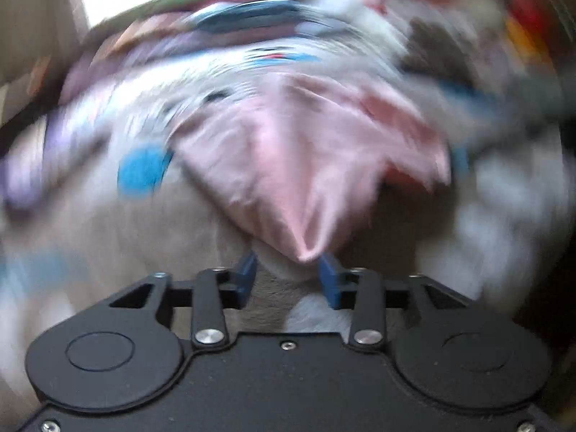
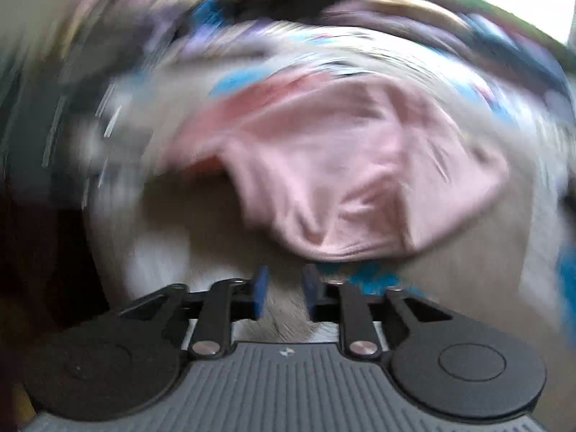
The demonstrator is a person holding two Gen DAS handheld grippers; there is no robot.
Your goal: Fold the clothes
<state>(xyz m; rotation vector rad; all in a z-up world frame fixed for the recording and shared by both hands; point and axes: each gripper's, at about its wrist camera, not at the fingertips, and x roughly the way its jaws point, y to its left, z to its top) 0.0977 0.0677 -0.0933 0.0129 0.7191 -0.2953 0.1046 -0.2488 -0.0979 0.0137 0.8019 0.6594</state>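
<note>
left hand-held gripper (image 1: 288,270) – parted, empty | right hand-held gripper (image 2: 284,288) – parted, empty

You are looking at heavy motion blur in both wrist views. The pile of clothes (image 1: 252,46) behind the pink garment (image 1: 288,165) is smearing into streaks, so its pieces cannot be told apart. The garment's far edge (image 2: 252,90) is blurring too, and the surface underneath is possibly a pale rug.

Crumpled pale pink garment (image 1: 306,151), blurred, on a light patterned surface (image 1: 108,216)
</note>
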